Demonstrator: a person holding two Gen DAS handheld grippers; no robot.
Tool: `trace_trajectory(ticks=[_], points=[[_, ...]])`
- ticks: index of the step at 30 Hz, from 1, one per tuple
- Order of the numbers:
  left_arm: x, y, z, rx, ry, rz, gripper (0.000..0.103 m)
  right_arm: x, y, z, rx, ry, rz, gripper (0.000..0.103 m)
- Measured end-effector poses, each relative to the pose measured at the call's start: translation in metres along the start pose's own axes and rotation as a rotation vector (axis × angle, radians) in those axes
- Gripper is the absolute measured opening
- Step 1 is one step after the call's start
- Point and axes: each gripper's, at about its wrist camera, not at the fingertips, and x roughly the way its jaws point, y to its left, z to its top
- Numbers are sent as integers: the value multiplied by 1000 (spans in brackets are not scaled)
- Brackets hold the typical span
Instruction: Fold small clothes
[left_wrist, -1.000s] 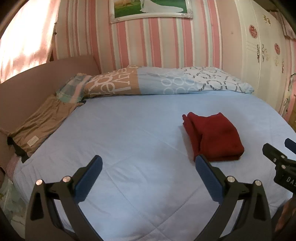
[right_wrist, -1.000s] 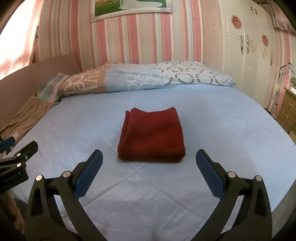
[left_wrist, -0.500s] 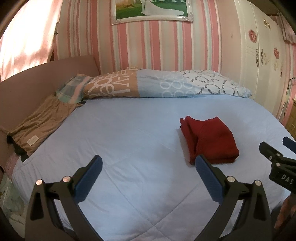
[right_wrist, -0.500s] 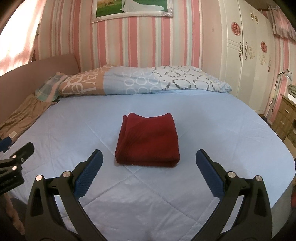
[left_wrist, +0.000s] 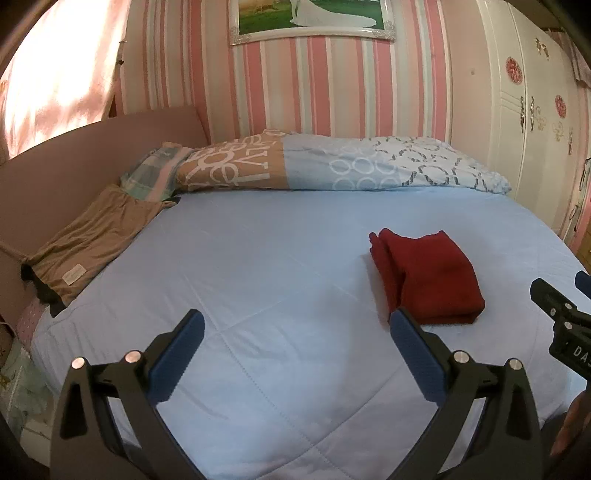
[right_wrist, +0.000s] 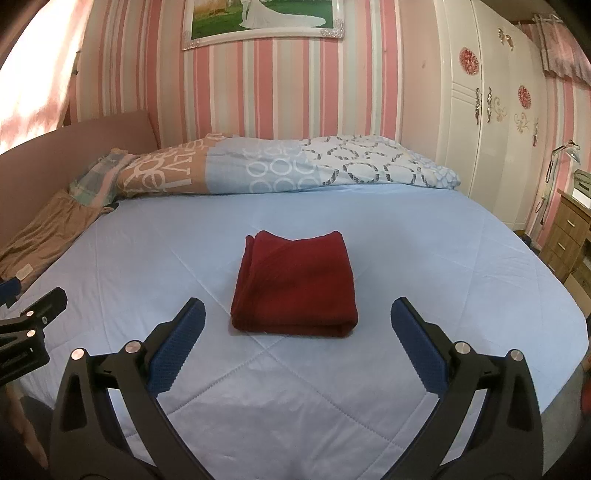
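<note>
Left wrist view: tan garment (left_wrist: 92, 243) lies flat well off to the far left of the left claw (left_wrist: 293, 343), against the headboard side of the bed (left_wrist: 258, 266). Left claw's fingers spread wide apart, nothing between them, hovering over bare blue quilt. Red garment (left_wrist: 428, 275) sits ahead and to the right, its near corner just behind the right fingertip as seen here; apart from it, not touching. Other claw's tip shows at the far right edge.

Right wrist view: right claw (right_wrist: 297, 341) also spread wide and empty, with the red garment straight ahead, centred between the two fingers and a little beyond their tips. It is a compact squared stack, layered edges on its left side, fold along the near edge.

Judgement: red piece looks fully folded; this step reads as done, claws standing off. Next move likely calls for the left claw to swing far left for the tan garment, pinch an edge, and drag it onto open quilt.
</note>
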Motion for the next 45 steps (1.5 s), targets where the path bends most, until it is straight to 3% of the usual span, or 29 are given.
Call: trace_trajectory(ticks=[33, 45], points=[[1, 4, -5, 10, -16, 13, 101, 4, -1, 1, -7, 4, 1, 100], [1, 1, -5, 16, -9, -21, 101, 6, -2, 0, -9, 4, -2, 100]])
